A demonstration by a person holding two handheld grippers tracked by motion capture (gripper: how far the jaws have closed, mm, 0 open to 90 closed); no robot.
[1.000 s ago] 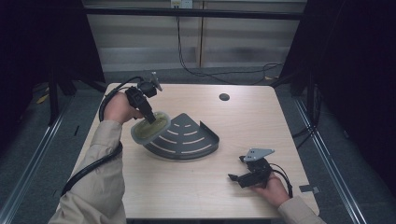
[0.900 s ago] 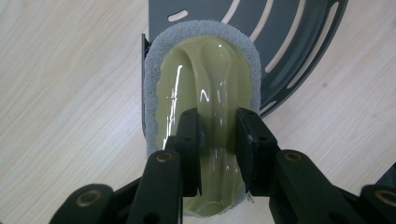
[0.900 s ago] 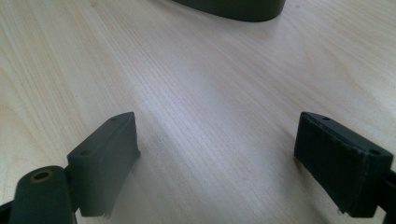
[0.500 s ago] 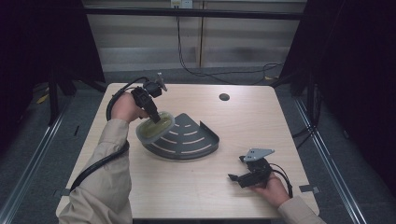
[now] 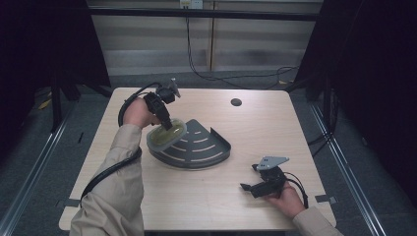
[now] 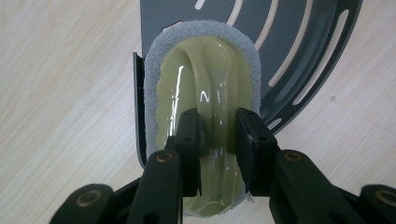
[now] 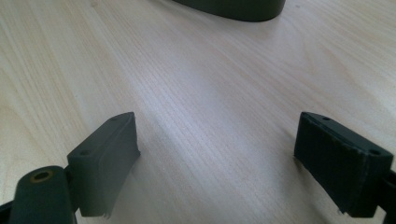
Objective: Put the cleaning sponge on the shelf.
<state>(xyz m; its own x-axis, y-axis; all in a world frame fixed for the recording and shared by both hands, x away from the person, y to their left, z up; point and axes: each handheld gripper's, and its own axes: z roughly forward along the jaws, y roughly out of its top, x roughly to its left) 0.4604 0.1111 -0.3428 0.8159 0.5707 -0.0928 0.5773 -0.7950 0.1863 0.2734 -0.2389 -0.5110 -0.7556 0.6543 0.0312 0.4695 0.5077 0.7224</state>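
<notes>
An oval scrubber (image 5: 167, 136) with a glossy olive-green grip and a grey pad (image 6: 205, 79) hangs tilted over the left corner of a dark grey slotted corner shelf (image 5: 202, 146). My left gripper (image 5: 165, 123) is shut on the ridge of its grip, and in the left gripper view (image 6: 218, 123) both jaws pinch that ridge. The shelf (image 6: 303, 46) lies flat on the table, its low wall just under the pad. My right gripper (image 5: 249, 177) rests open near the table's front right. Bare wood lies between the jaws of this gripper (image 7: 219, 140).
The light wooden table (image 5: 275, 128) has a round dark cable hole (image 5: 236, 102) at the back. The shelf's curved front edge (image 7: 233, 9) lies ahead of the right gripper. Black cables trail from both grippers. Dark floor and rails surround the table.
My left gripper has carried the scrubber to the right and slightly down, from beside the shelf to over its left corner. The right gripper has stayed put.
</notes>
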